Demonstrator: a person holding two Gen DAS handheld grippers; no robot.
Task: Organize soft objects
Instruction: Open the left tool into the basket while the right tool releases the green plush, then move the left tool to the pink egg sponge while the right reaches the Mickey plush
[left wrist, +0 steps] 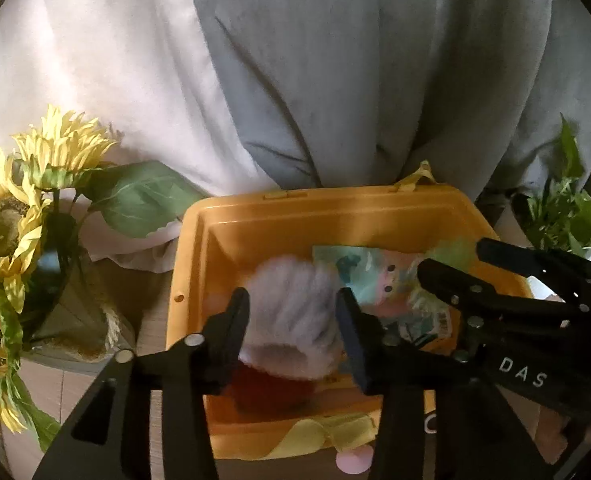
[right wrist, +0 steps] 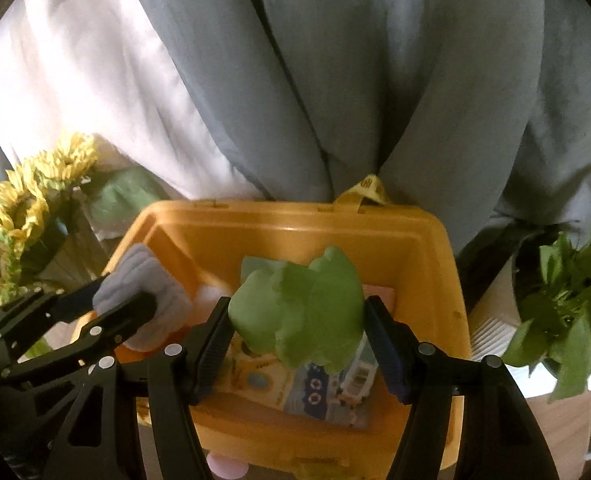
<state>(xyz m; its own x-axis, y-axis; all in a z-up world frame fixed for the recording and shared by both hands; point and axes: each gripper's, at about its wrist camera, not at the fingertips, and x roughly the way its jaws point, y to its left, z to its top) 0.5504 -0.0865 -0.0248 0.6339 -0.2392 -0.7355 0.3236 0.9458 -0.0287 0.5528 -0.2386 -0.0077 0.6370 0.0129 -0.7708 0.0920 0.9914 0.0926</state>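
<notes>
Right wrist view: your right tongs (right wrist: 297,320) pinch a soft green plush toy (right wrist: 299,312) over the open orange plastic bin (right wrist: 435,264); your left tongs (left wrist: 293,320), spread, flank a fluffy lavender-white plush (left wrist: 291,312) above it, likely dropping it in.

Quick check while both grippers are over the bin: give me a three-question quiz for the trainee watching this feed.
1. True or false: the right gripper grips the green soft toy over the yellow bin.
2. What stands beside the bin at the picture's left? A) sunflowers B) a lamp C) a stack of books
3. What colour is the plush between the left gripper's fingers?

Key: 1 true; 2 A; 3 pale lavender.
</notes>
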